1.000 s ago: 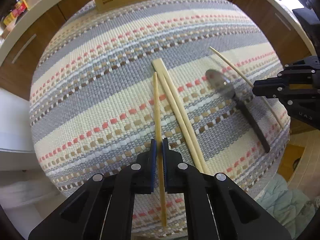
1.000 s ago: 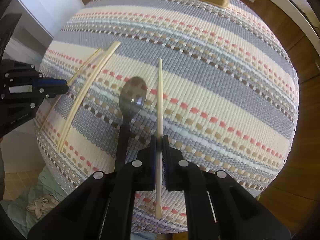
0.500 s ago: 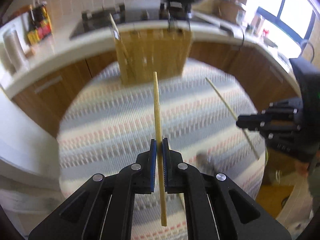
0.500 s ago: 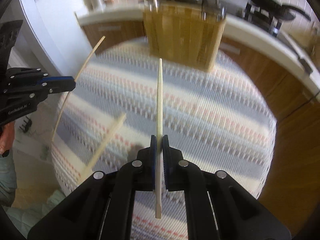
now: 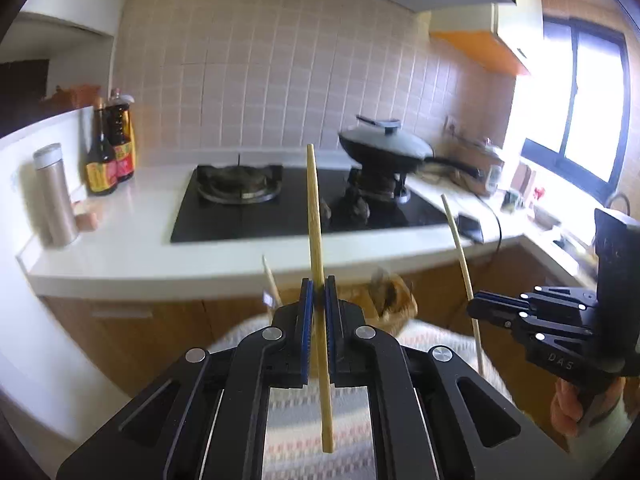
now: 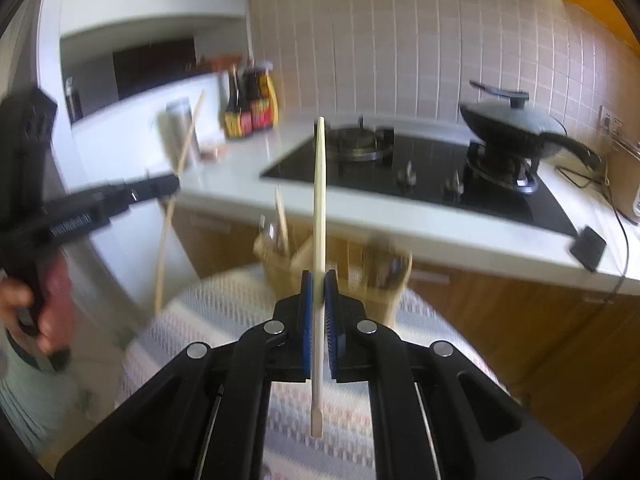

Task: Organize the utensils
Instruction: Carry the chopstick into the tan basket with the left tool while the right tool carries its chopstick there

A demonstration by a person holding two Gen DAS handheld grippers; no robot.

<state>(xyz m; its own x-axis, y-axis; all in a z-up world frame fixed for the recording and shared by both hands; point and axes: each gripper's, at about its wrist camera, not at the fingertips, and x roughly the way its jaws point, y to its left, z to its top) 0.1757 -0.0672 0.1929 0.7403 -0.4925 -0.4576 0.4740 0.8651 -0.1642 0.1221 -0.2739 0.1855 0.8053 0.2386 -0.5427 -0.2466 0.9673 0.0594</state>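
My left gripper is shut on a wooden chopstick that stands nearly upright, high above the striped table. My right gripper is shut on a paler chopstick, also upright. Each gripper shows in the other's view: the right one with its chopstick, the left one with its chopstick. The woven utensil holder stands at the table's far edge, just beyond both grippers, with a chopstick sticking up from it.
Behind the table runs a white counter with a black gas hob, a lidded wok, sauce bottles and a steel flask. A window is at the right.
Both grippers lifted their chopsticks off the table and tilted up to level. The view went from the tabletop, with the spoon and chopstick pair, to the holder and counter.
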